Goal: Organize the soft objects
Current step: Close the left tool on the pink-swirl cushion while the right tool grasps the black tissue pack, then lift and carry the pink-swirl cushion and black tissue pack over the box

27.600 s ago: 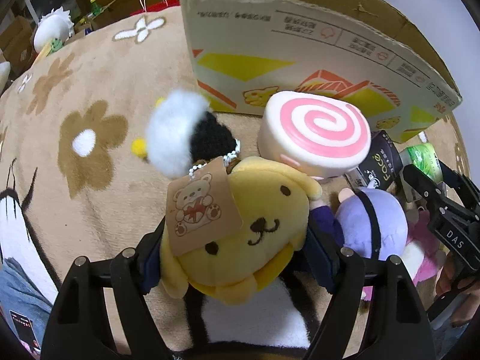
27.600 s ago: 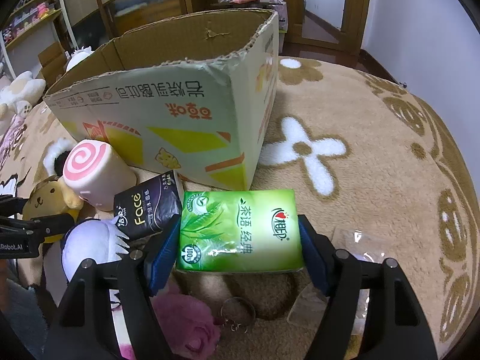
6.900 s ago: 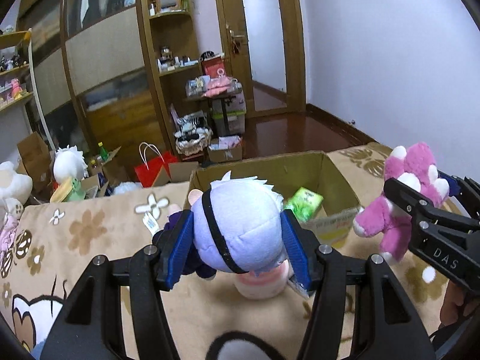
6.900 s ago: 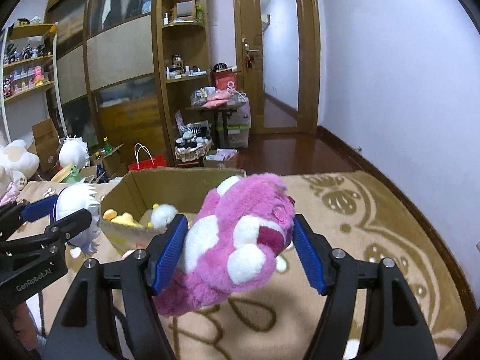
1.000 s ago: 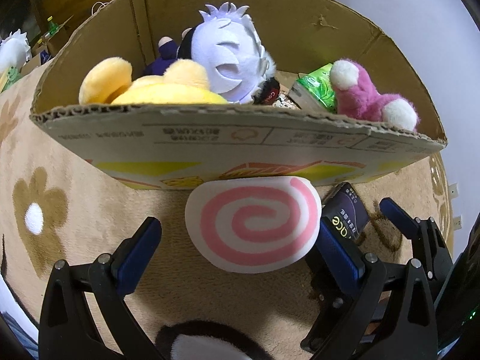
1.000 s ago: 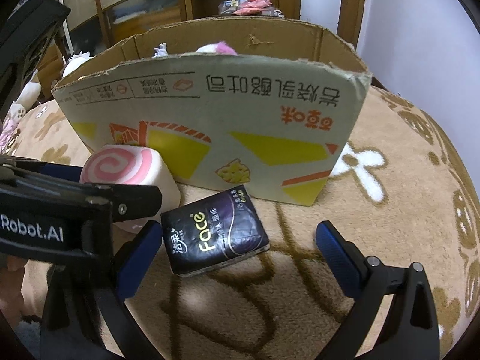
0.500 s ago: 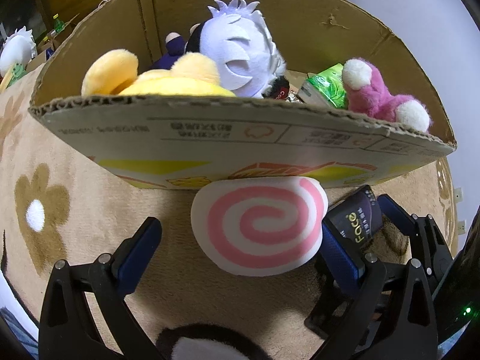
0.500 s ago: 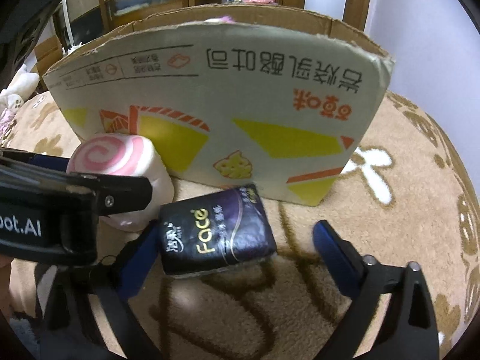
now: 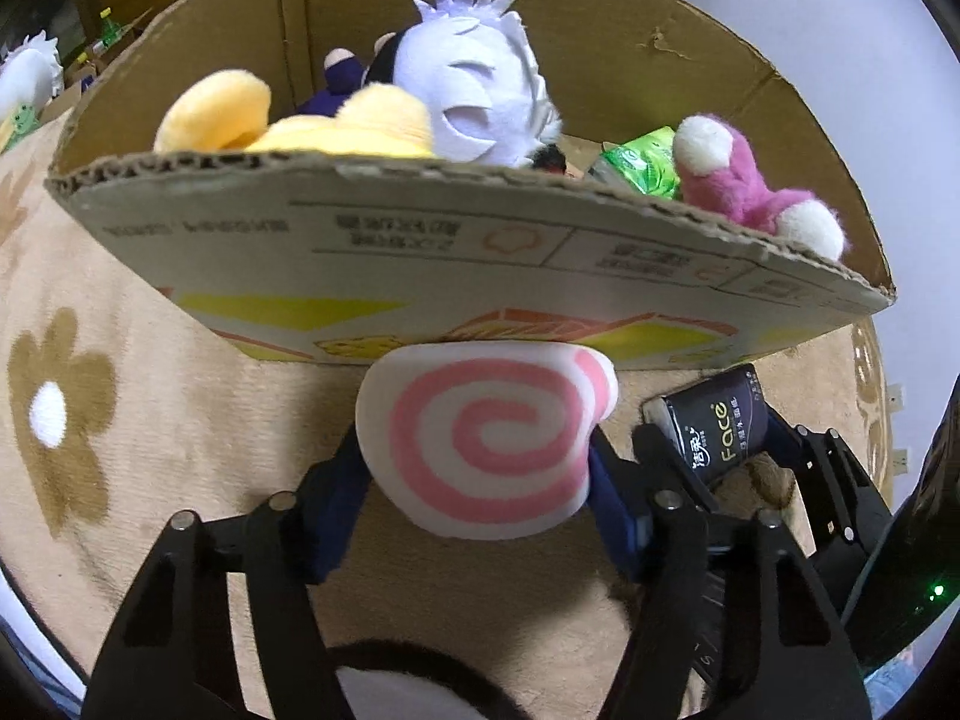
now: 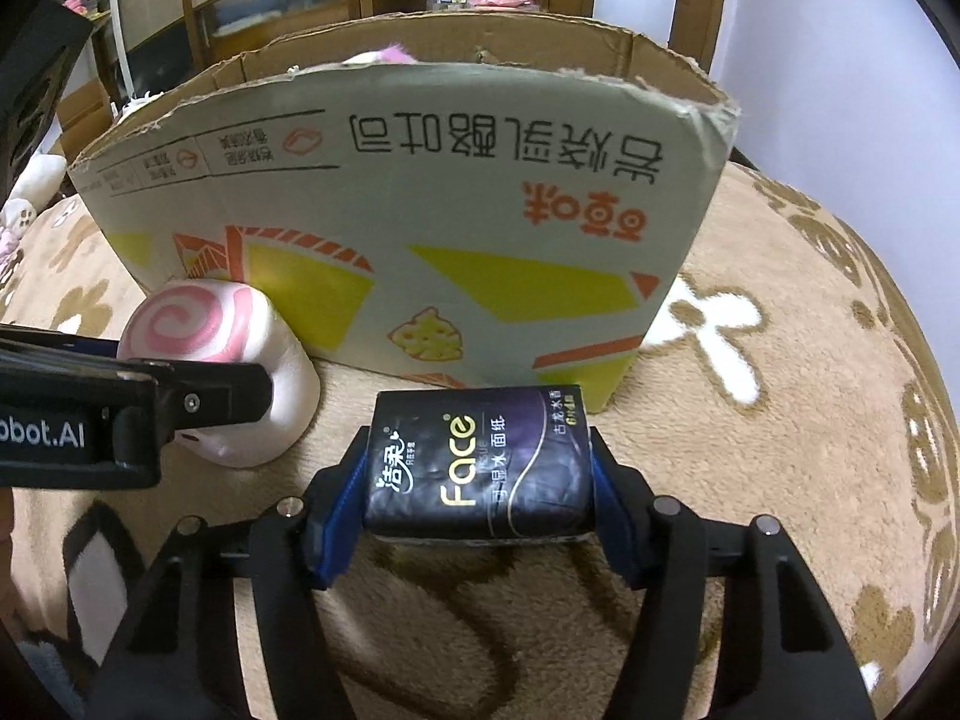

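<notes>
Left wrist view only: plush toys (image 9: 474, 90) inside the cardboard box (image 9: 420, 252).

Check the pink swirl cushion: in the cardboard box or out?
Out. The pink swirl cushion sits on the blanket against the cardboard box front wall, between the closing left gripper jaws.

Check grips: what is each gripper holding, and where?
Both closing: left gripper on pink swirl cushion's sides; right gripper on black tissue pack's short ends.
</notes>
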The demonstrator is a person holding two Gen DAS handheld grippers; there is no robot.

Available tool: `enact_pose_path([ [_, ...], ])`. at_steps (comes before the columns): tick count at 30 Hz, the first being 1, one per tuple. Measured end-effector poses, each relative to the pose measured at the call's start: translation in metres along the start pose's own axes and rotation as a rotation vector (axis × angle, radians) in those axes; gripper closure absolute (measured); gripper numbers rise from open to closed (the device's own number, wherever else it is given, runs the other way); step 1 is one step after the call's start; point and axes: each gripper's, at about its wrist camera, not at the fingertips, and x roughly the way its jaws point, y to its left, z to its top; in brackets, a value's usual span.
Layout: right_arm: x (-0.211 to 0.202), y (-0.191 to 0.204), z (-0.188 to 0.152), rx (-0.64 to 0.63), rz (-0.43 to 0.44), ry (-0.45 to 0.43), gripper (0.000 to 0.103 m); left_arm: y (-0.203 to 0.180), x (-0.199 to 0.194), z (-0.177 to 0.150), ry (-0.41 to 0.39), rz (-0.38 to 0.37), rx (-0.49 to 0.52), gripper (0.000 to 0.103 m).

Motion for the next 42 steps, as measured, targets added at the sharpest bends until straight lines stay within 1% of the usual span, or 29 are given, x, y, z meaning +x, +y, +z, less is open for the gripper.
enact_pose_path([
  [5,-0.005,-0.006,-0.003,0.009,0.003,0.002,0.035,-0.002,-0.001,-0.001,-0.009,0.004,0.012,0.051],
  [8,-0.006,-0.007,-0.001,0.015,0.003,0.004,0.035,-0.010,0.004,0.004,-0.013,0.005,0.016,0.054],
  [9,-0.006,-0.008,-0.001,0.018,0.003,0.004,0.035,-0.015,-0.002,0.001,-0.015,0.003,0.015,0.055],
  [11,-0.007,-0.008,0.000,0.023,0.002,0.002,0.035,-0.018,-0.002,0.001,-0.021,-0.003,0.008,0.055],
  [14,-0.010,-0.010,-0.001,0.031,-0.005,-0.003,0.035,-0.013,-0.005,-0.005,-0.028,-0.005,-0.004,0.055],
  [21,-0.028,-0.018,-0.003,0.067,-0.014,-0.036,0.035,-0.005,-0.014,-0.015,-0.047,0.035,-0.007,0.057],
  [26,-0.051,-0.017,-0.004,0.065,-0.039,-0.090,0.035,-0.005,-0.027,-0.025,-0.073,0.076,0.007,0.057],
  [31,-0.075,-0.012,-0.002,0.046,-0.069,-0.152,0.035,-0.007,-0.047,-0.036,-0.129,0.120,0.019,0.057],
  [37,-0.104,-0.008,0.000,0.036,-0.073,-0.226,0.035,-0.013,-0.072,-0.048,-0.210,0.174,0.036,0.057],
  [39,-0.111,-0.008,0.003,0.033,-0.071,-0.249,0.035,-0.017,-0.090,-0.050,-0.248,0.194,0.048,0.057],
  [42,-0.124,-0.006,0.006,0.033,-0.064,-0.287,0.035,-0.018,-0.105,-0.042,-0.310,0.213,0.065,0.057],
])
